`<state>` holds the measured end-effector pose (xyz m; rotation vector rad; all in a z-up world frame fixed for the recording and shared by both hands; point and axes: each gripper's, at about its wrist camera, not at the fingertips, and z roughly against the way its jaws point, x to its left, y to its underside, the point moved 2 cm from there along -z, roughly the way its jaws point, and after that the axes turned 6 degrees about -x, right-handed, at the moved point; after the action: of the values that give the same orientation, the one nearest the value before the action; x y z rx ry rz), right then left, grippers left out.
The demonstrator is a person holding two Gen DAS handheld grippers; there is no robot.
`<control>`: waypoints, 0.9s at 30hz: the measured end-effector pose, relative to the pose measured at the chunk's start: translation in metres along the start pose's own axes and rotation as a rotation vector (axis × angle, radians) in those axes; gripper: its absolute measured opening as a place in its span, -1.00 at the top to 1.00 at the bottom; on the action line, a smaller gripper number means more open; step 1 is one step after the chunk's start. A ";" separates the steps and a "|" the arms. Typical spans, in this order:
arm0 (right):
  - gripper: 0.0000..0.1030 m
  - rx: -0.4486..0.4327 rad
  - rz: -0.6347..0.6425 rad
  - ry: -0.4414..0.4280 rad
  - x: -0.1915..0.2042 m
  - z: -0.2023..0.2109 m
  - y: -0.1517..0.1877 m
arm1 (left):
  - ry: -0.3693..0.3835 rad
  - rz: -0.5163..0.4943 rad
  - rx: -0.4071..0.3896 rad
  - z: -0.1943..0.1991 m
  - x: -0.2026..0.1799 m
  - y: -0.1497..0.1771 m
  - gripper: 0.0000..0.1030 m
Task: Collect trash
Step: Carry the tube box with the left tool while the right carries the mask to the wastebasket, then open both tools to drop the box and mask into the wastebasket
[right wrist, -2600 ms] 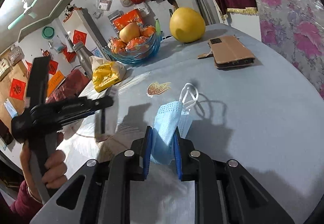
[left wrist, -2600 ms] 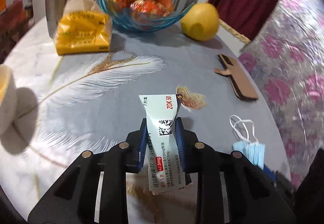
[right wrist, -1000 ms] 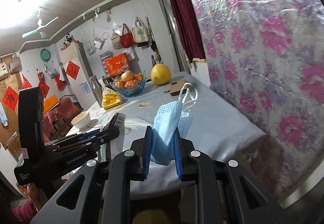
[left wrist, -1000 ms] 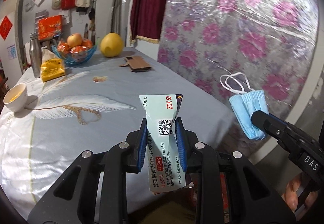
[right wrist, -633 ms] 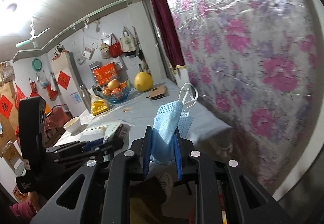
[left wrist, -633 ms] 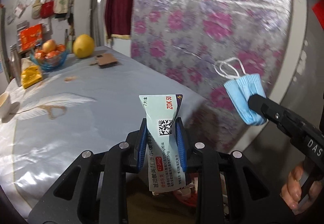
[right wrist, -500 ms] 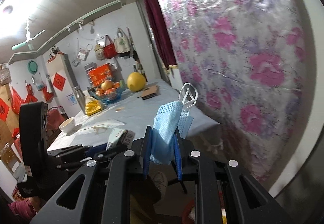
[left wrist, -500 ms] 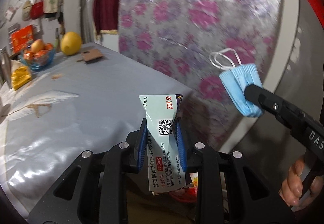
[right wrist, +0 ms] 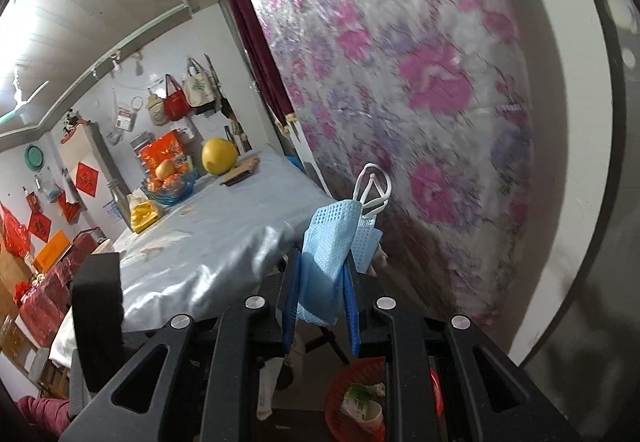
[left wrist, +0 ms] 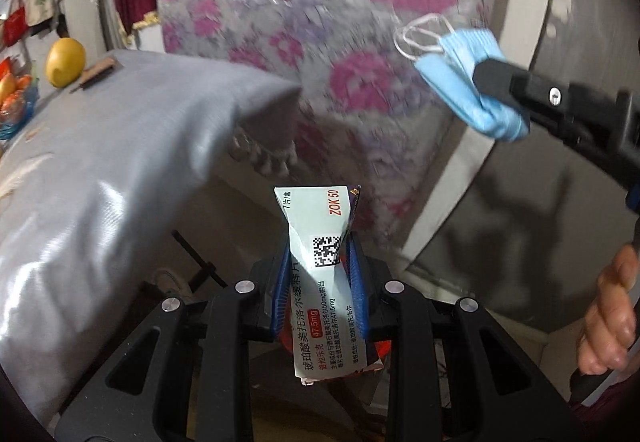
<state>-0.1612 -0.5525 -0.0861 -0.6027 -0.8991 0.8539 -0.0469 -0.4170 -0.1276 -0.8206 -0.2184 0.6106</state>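
Sticking up between the blue pads of the left gripper [left wrist: 319,274], a flattened white medicine box [left wrist: 320,274] is clamped tight, held in the air past the edge of the cloth-covered bench [left wrist: 100,146]. The right gripper [right wrist: 320,298] is closed on a folded blue face mask [right wrist: 326,254], above a red trash basket [right wrist: 340,398] on the floor that already holds crumpled rubbish.

Red bin [right wrist: 352,398] mostly hidden behind right gripper [right wrist: 320,294] body; contents unclear. Flowered wall covering [left wrist: 320,22] motion-blurred in both views. Person's hand [left wrist: 608,314] cut off at right edge. Small print on medicine box [left wrist: 320,282] partly unreadable.
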 end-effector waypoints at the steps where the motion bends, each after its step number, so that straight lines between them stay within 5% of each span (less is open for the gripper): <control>1: 0.60 0.006 -0.005 0.005 -0.003 -0.001 0.003 | 0.005 -0.007 0.018 -0.008 -0.003 0.003 0.46; 18: 0.60 0.092 -0.105 0.039 -0.048 -0.030 0.038 | 0.057 -0.050 0.199 -0.083 -0.020 0.034 0.41; 20: 0.60 0.096 -0.112 0.034 -0.050 -0.030 0.039 | 0.058 -0.047 0.205 -0.083 -0.018 0.033 0.23; 22: 0.60 0.101 -0.116 0.030 -0.052 -0.030 0.041 | 0.054 -0.042 0.190 -0.079 -0.018 0.031 -0.19; 27: 0.58 0.124 -0.110 0.026 -0.052 -0.034 0.048 | 0.009 -0.067 0.126 -0.060 -0.016 0.028 -0.60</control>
<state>-0.1685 -0.5740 -0.1611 -0.4517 -0.8416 0.7948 -0.0468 -0.4488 -0.1877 -0.6917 -0.1968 0.5519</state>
